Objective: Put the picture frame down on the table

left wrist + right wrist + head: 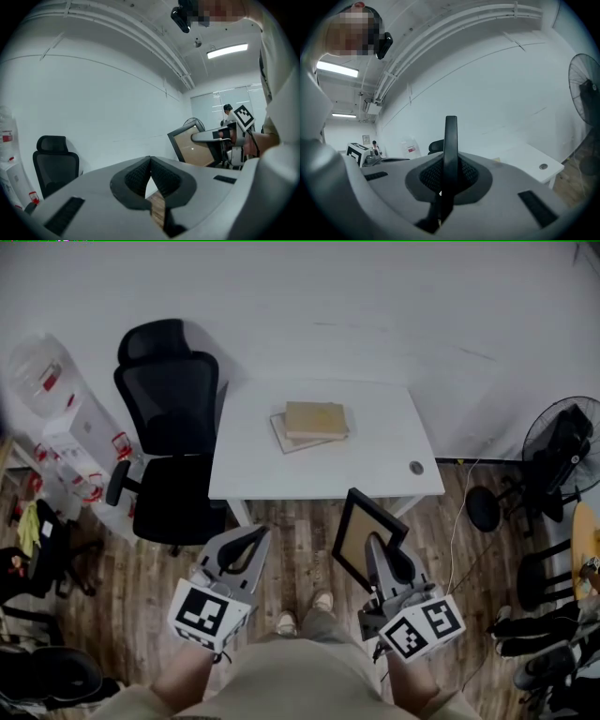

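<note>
Carry step: picture frame (pixel 354 538) is clamped edge-on by right gripper (pixel 374 542), held short of table (pixel 375 468). Left gripper (pixel 254 534) is pressed together, empty. Next: frame to be lowered onto bare top beside 2 books (pixel 313 424).

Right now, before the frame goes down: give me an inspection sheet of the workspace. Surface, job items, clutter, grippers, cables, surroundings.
Surface: white table, mostly bare, with one grommet hole near its right front corner.
Job's things: picture frame, black with a tan panel, held off the table over the floor, short of the near edge.
Clutter: two stacked books mid-table.
Grippers: left gripper has its jaws together and is empty; right gripper is clamped on the frame's edge.
Cables: one cable runs along the floor right of the table.
Surroundings: black office chair left of the table, fan at right.
</note>
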`<state>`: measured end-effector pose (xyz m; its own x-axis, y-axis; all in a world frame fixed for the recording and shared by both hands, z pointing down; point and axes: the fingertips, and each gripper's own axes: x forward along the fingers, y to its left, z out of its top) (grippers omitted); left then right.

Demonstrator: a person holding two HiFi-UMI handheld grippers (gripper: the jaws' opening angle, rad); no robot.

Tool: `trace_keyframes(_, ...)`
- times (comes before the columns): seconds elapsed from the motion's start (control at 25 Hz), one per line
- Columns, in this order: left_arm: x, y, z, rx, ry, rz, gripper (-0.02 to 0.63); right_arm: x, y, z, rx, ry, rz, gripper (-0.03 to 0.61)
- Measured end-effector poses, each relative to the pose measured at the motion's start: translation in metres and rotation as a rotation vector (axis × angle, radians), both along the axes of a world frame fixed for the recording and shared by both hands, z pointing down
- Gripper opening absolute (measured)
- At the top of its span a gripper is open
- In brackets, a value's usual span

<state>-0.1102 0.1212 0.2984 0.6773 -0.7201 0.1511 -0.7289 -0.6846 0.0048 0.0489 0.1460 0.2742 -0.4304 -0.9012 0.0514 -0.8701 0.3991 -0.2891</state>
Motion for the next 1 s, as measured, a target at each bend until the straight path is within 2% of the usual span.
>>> trace_keyframes(0.44, 0.02, -0.044, 0.027, -0.054, 0.004, 0.002, 0.021, 0.032, -0.053, 0.049, -0.135, -0.128, 0.039, 0.034)
trace_keyframes(0.6, 0.027, -0.07, 0.04, -0.094, 0.005, -0.021, 0.021, 0.044, -0.089, 0.073, -0.198, -0.179, 0.045, 0.034)
trace_keyframes(0.76, 0.034, -0.094, 0.053, -0.135, -0.002, -0.045, 0.021, 0.058, -0.123, 0.109, -0.279, -0.189, 0.057, 0.034)
trace_keyframes(1.0, 0.054, -0.148, 0.077, -0.189, -0.042, -0.064, 0.021, 0.081, -0.182, 0.154, -0.4, -0.249, 0.072, 0.034)
